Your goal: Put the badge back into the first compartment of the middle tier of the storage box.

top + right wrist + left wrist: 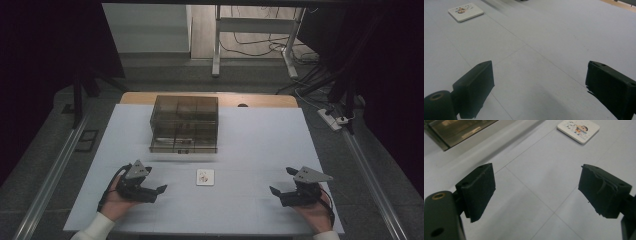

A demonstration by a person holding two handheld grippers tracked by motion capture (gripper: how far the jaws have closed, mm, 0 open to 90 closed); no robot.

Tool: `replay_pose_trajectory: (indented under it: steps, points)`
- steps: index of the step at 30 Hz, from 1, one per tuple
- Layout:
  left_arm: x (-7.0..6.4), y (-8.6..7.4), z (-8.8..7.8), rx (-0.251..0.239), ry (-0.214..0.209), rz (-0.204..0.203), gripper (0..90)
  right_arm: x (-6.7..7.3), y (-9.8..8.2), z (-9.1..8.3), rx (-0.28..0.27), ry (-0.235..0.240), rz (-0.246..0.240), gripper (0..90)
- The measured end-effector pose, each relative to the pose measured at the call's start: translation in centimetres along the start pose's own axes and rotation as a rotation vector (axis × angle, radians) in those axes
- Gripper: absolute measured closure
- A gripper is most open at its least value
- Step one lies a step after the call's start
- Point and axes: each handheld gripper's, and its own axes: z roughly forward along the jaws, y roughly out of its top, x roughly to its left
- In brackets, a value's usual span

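Two grippers sit low over my white table (260, 135): the left gripper (151, 192) and the right gripper (281, 194), both with jaws wide apart and empty. One square coaster (205, 177) with a cartoon figure lies flat between them, well apart from each; I can't read any writing. One smoky clear drawer organizer (184, 124) stands beyond it.

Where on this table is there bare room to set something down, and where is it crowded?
Free: the wide strip between the card and the right gripper, the stretch right of the drawer box, and the patch left of it. Tightest: the narrow band between the box front and the card, and beside the left gripper.
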Motion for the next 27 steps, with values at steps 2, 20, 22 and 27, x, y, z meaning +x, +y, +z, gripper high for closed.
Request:
replay_pose_trajectory:
  steps: [2, 20, 22, 27]
  points:
    - [-0.1, 0.3, 0.2, 0.000, -0.004, 0.004, 14.3, 0.0, 0.0, 0.0, 0.003, 0.000, -0.002, 8.1]
    - [-0.5, 2.8, 1.4, 0.018, -0.049, 0.063, 14.5, 0.1, 0.0, 0.1, 0.012, 0.004, -0.005, 8.1]
    - [-0.6, 2.9, 1.5, 0.023, -0.052, 0.070, 14.4, 0.1, 0.0, 0.2, 0.013, 0.003, -0.007, 8.1]
    - [-0.8, 3.5, 1.8, 0.025, -0.061, 0.085, 14.4, 0.1, 0.0, 0.2, 0.017, 0.005, -0.007, 8.1]
